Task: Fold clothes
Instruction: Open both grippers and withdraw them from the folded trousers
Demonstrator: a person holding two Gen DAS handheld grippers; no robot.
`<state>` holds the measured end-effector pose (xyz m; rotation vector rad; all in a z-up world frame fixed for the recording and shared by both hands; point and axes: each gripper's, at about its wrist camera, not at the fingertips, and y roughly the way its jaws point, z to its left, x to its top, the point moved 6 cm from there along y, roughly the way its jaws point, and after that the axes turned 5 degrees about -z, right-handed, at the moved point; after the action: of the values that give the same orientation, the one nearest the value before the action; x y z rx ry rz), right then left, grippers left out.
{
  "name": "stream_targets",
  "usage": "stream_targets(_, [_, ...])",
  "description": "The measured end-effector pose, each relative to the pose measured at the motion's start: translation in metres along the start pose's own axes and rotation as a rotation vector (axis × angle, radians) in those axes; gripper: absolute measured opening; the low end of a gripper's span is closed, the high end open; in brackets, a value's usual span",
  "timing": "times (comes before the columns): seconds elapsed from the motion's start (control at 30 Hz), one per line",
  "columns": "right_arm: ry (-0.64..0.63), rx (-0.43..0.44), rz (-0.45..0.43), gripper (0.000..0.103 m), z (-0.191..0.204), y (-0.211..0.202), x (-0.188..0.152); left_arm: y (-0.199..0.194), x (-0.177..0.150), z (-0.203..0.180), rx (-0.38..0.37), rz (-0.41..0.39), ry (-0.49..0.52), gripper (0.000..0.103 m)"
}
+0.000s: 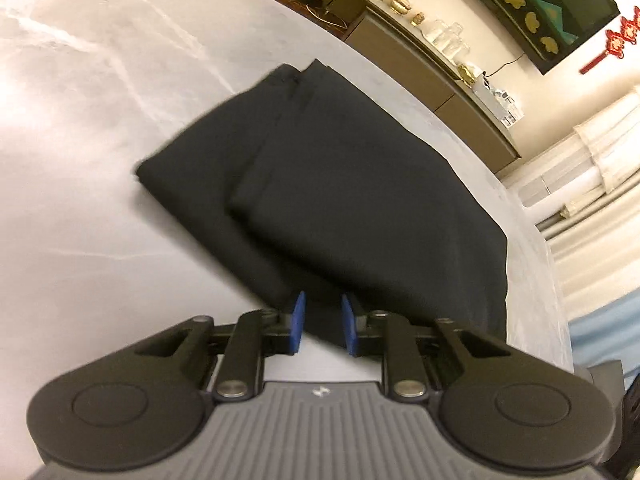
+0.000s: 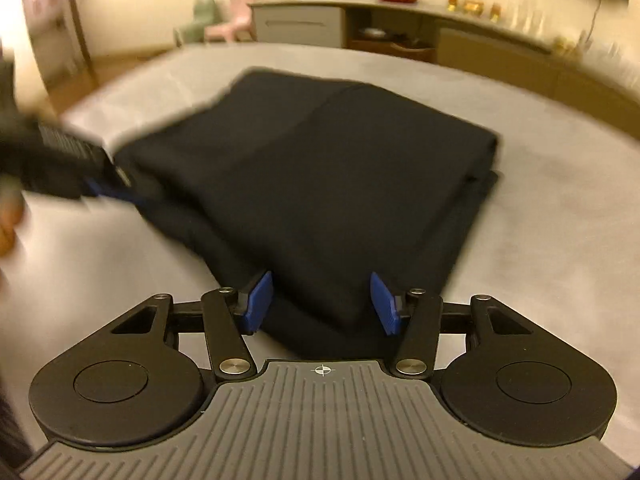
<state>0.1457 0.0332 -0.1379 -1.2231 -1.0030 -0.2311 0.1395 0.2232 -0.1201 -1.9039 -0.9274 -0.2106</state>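
- Black garment (image 1: 320, 184), folded into a thick rectangular stack, lies on the pale grey marbled table (image 1: 80, 128); in our left wrist view one folded layer overlaps another, with a seam-like edge running lengthwise between them.
- Our left gripper (image 1: 323, 326) points down at the near corner of the stack. Its blue pads (image 1: 298, 322) stand a modest gap apart, with dark cloth showing between them, but we see no pad pressing on the fabric, so we read it as parted and holding nothing.
- Our right gripper (image 2: 322, 304) comes at the garment (image 2: 320, 176) from another side. Its blue pads (image 2: 260, 300) stand wider apart, straddling the near edge of the stack; the cloth sits between them without being pinched.
- In the right wrist view the left gripper (image 2: 120, 192) shows at the left edge, blurred, its blue tip at the edge of the garment; whether it touches there we cannot tell. Part of a hand (image 2: 8, 220) shows behind it.
- The table (image 2: 560, 216) surrounds the cloth on all sides that we see.
- Beyond the table runs a long low sideboard (image 1: 420, 64) with glass jars (image 1: 444, 36) and small ornaments on top. A pink chair (image 2: 236, 20) and a green one stand farther off in the right wrist view.
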Motion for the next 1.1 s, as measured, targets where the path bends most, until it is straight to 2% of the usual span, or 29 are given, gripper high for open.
stream_targets(0.03, [0.012, -0.026, -0.003, 0.070, -0.003, -0.006, -0.004, -0.004, -0.002, -0.002, -0.002, -0.001, 0.035, 0.045])
stream_targets(0.07, [0.036, -0.047, -0.009, 0.075, -0.006, -0.011, -0.008, -0.008, -0.004, -0.007, 0.007, -0.008, 0.086, 0.061])
stream_targets(0.1, [0.063, -0.070, -0.023, 0.075, -0.008, -0.016, -0.011, -0.012, -0.007, -0.012, 0.020, -0.017, 0.141, 0.066])
stream_targets(0.13, [0.091, -0.097, -0.041, 0.075, -0.009, -0.026, -0.013, -0.016, -0.010, -0.017, 0.042, -0.036, 0.202, 0.067])
stream_targets(0.17, [0.109, -0.108, -0.062, 0.081, -0.007, -0.036, -0.013, -0.018, -0.014, -0.023, 0.066, -0.054, 0.264, 0.073])
stream_targets(0.2, [0.120, -0.107, -0.092, 0.087, -0.003, -0.046, -0.012, -0.021, -0.019, -0.031, 0.090, -0.067, 0.330, 0.082])
stream_targets(0.23, [0.129, -0.108, -0.122, 0.099, 0.003, -0.056, -0.011, -0.026, -0.026, -0.040, 0.105, -0.078, 0.383, 0.086])
stream_targets(0.3, [0.133, -0.128, -0.168, 0.101, 0.015, -0.078, -0.017, -0.028, -0.037, -0.057, 0.109, -0.091, 0.463, 0.091])
stream_targets(0.33, [0.129, -0.141, -0.172, 0.101, 0.022, -0.085, -0.020, -0.029, -0.041, -0.062, 0.101, -0.086, 0.480, 0.092])
stream_targets(0.4, [0.117, -0.175, -0.160, 0.101, 0.032, -0.089, -0.026, -0.030, -0.049, -0.072, 0.082, -0.067, 0.498, 0.101])
stream_targets(0.53, [0.142, -0.229, -0.130, 0.101, 0.037, -0.091, -0.036, -0.031, -0.062, -0.080, 0.059, -0.059, 0.494, 0.103])
stream_targets(0.7, [0.207, -0.230, -0.130, 0.101, 0.032, -0.096, -0.045, -0.038, -0.078, -0.081, 0.044, -0.097, 0.528, 0.103])
stream_targets(0.9, [0.199, -0.238, -0.133, 0.101, 0.036, -0.094, -0.052, -0.038, -0.081, -0.079, -0.025, -0.113, 0.467, 0.103])
stream_targets(1.1, [0.176, -0.229, -0.145, 0.101, 0.039, -0.088, -0.055, -0.037, -0.081, -0.077, -0.005, -0.136, 0.448, 0.103])
